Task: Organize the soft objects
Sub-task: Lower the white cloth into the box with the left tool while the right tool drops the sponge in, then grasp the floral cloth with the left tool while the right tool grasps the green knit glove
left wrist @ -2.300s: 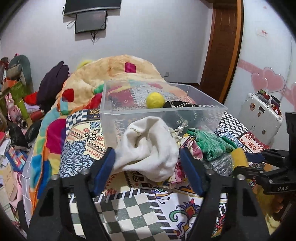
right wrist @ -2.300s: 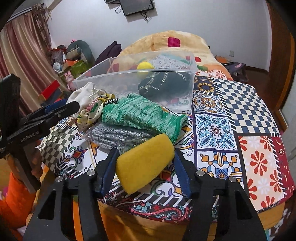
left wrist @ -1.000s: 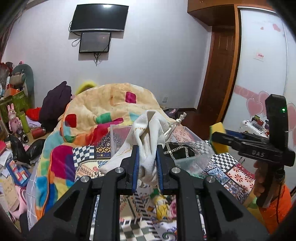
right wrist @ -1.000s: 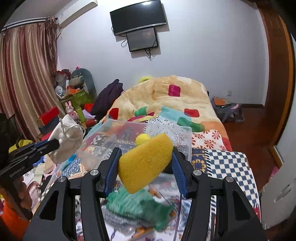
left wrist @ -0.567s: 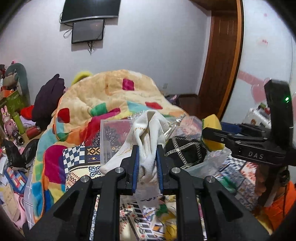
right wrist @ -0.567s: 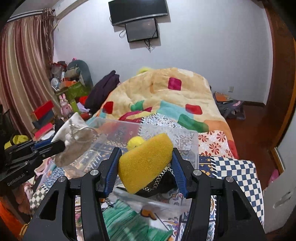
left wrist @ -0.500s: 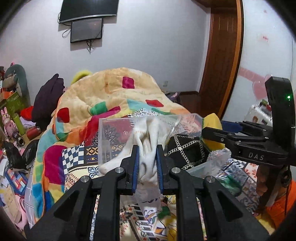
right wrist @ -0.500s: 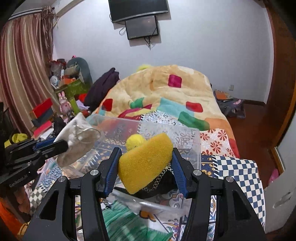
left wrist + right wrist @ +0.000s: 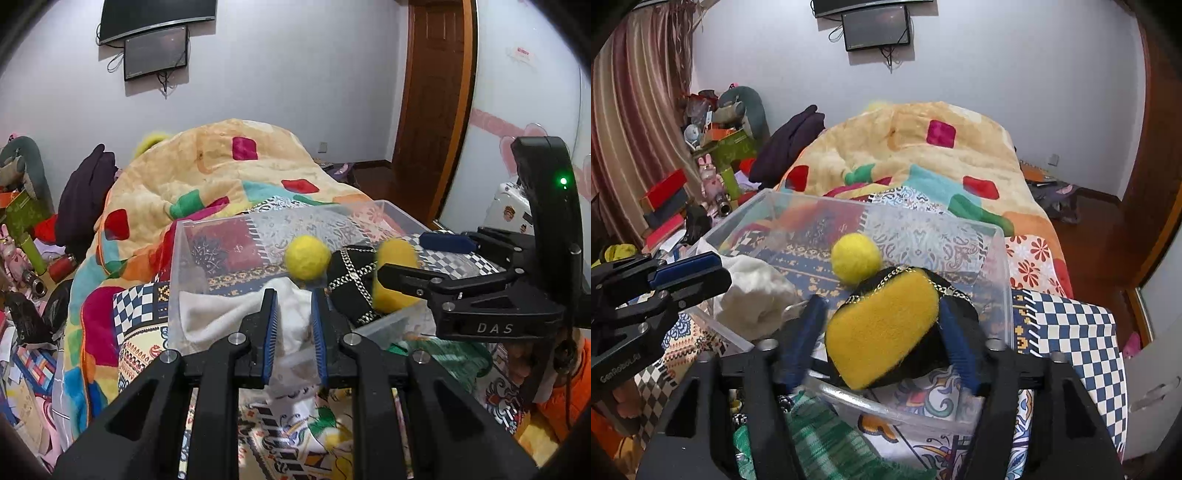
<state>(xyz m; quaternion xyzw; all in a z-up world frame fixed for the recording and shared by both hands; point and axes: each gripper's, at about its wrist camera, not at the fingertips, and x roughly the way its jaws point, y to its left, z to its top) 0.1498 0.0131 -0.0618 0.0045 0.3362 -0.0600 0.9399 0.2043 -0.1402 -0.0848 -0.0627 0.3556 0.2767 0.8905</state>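
Note:
A clear plastic bin stands on the bed and holds a yellow ball and a black chain-trimmed item. My left gripper is shut on a white cloth that lies over the bin's near wall; the cloth also shows in the right wrist view. My right gripper has its fingers spread, blurred, with a gap beside the yellow sponge, which sits over the black item in the bin.
A green knitted piece lies on the patterned sheet in front of the bin. A patchwork quilt is heaped behind it. Cluttered shelves and boxes stand at the left, a wooden door at the right.
Both grippers have come down over the bin. The white cloth now rests in the bin's left end. My right gripper's fingers have spread away from the sponge.

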